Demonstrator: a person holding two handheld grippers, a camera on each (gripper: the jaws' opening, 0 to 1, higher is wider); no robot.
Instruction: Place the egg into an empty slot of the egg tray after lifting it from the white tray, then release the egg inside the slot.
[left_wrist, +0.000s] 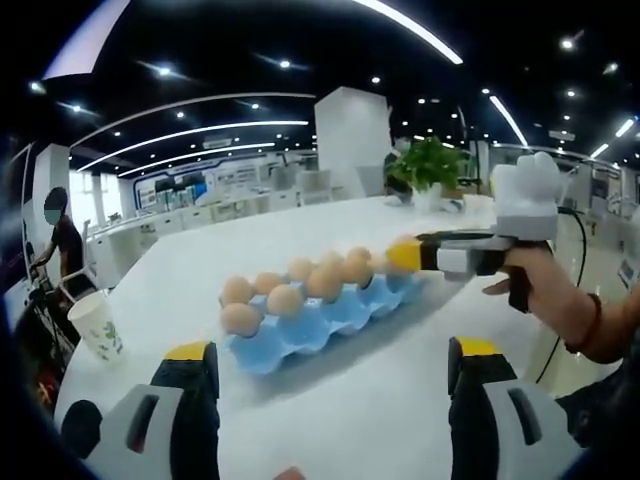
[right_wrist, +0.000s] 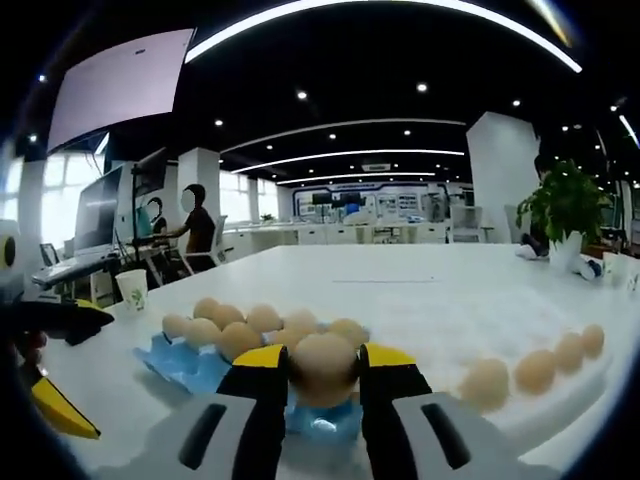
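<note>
— Where's the egg right now?

— I have it in the right gripper (right_wrist: 324, 372). In the right gripper view the egg (right_wrist: 323, 366) sits between my two yellow-tipped jaws, which are closed on its sides, just above the near end of the blue egg tray (right_wrist: 172, 361).

— Is it down in a slot?

— I can't tell. The jaws and the egg cover the slot below, so I can't say whether it touches the tray.

— What else is in the tray?

— A cluster of eggs already seated, on the far side of the one I'm holding. In the left gripper view the same egg tray (left_wrist: 330, 318) lies lengthwise on the white bench (left_wrist: 200, 270), with the right gripper (left_wrist: 405, 256) reaching in from the right to its far end, a hand (left_wrist: 545, 285) wrapped round its handle.

— And the white tray?

— It's off to the right in the right gripper view; its rim (right_wrist: 560, 395) curves along the bench, and a row of four eggs (right_wrist: 535, 368) lies on it, well apart from the blue one.

— Your left gripper?

— The left gripper (left_wrist: 330, 365) hangs over bare bench, just short of the egg tray's near end, jaws spread wide with nothing between them.

— Anything nearby?

— A paper cup (left_wrist: 98, 325) stands near the bench's left edge, and a potted plant (left_wrist: 428, 168) sits at the far end.
</note>
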